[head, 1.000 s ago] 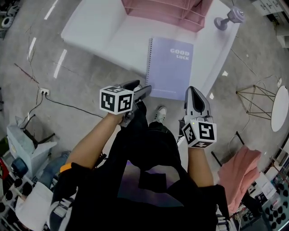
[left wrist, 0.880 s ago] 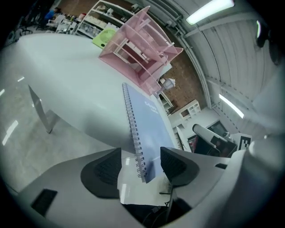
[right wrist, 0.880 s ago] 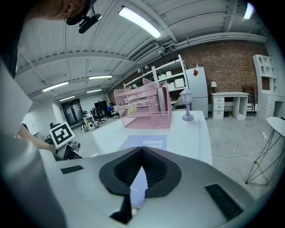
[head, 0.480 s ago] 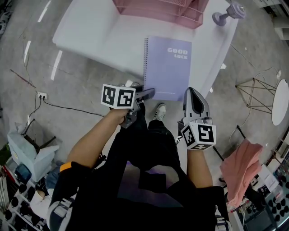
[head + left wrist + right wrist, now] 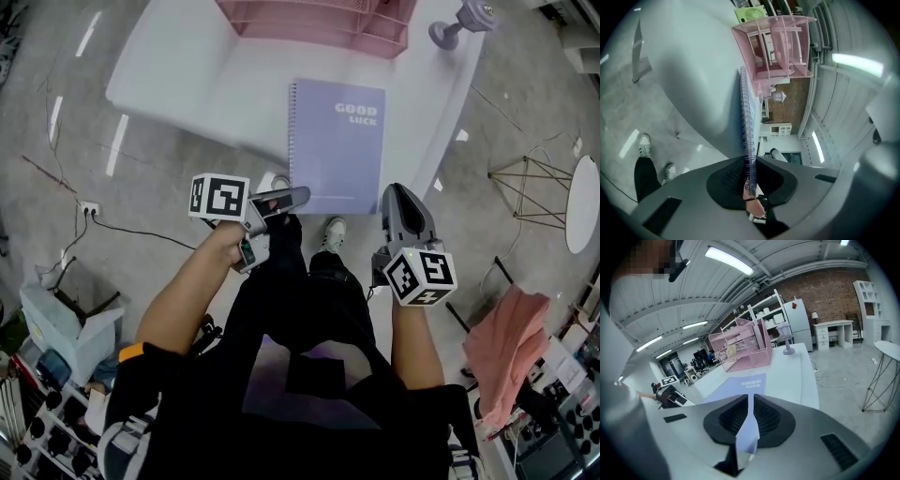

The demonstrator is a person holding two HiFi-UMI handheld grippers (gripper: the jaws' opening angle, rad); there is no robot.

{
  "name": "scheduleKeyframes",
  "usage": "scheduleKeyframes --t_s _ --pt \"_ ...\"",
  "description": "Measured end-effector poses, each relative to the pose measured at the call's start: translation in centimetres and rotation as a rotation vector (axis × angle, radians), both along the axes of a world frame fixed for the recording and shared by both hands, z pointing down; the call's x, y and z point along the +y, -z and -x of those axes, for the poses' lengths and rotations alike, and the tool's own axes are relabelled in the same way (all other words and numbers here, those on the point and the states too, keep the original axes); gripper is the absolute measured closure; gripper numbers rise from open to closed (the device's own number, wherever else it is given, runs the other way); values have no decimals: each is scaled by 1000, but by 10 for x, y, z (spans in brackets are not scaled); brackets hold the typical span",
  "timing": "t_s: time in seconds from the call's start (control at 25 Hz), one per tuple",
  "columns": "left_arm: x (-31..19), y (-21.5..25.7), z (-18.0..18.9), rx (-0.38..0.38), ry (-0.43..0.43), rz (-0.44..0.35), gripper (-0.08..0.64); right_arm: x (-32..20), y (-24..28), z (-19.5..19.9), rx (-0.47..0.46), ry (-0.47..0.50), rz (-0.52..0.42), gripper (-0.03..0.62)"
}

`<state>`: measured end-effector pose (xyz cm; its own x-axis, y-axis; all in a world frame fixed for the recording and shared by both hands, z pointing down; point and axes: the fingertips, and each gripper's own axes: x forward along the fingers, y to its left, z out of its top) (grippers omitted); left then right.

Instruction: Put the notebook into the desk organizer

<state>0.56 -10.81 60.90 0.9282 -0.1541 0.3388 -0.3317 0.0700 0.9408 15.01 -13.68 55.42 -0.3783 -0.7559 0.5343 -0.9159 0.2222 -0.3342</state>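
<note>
The lavender spiral notebook point(image 5: 336, 141) lies flat on the white table point(image 5: 187, 75), its near edge over the table's front. My left gripper point(image 5: 298, 195) is at the near left corner; its jaws are closing, with the spiral binding point(image 5: 746, 122) pinched between them in the left gripper view point(image 5: 750, 180). My right gripper point(image 5: 398, 194) is shut on the near right corner, and the paper shows between its pads point(image 5: 750, 416). The pink wire desk organizer point(image 5: 319, 23) stands at the table's far side, beyond the notebook point(image 5: 740, 383).
A small grey goblet-shaped object point(image 5: 459, 23) stands right of the organizer. The person's shoes point(image 5: 333, 234) are on the floor under the table's front edge. A round white side table point(image 5: 581, 216) and a pink cloth point(image 5: 502, 347) are at the right.
The left gripper's jaws have gone from wide apart to closed on the notebook's spiral corner. The right gripper has kept its hold on the other corner.
</note>
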Motion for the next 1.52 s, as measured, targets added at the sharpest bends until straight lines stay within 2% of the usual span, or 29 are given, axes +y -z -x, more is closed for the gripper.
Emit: scheduleKeyframes --t_s 0.16,0.32,0.52,0.64,0.84,0.88,0.96,1.04,1.2,1.32,1.52 --pt "5 20 7 140 63 113 522 5 -15 -1 -121 -1 100 448" --pt "6 27 15 176 74 130 522 17 -34 5 -256 0 218 395" --pt "8 36 20 228 78 154 522 32 -49 17 -502 -45 346 346" --pt "10 39 24 245 68 153 522 33 -48 32 -699 -37 375 330" --pt "12 34 26 237 56 154 522 37 -63 41 -927 -71 467 332" --pt "12 31 26 222 50 152 523 36 -64 42 -948 -83 474 371" --pt "13 26 27 165 22 124 522 34 -63 42 -917 -88 459 495" --pt "14 22 29 94 -20 72 522 31 -55 46 -863 -61 422 531" --pt "13 24 30 3 -67 -25 522 29 -40 50 -773 -29 369 546" --pt "10 29 28 -26 -59 -62 522 31 -38 42 -696 -47 376 548" --pt "10 49 28 -61 -34 -131 520 28 -9 44 -650 1 311 548"
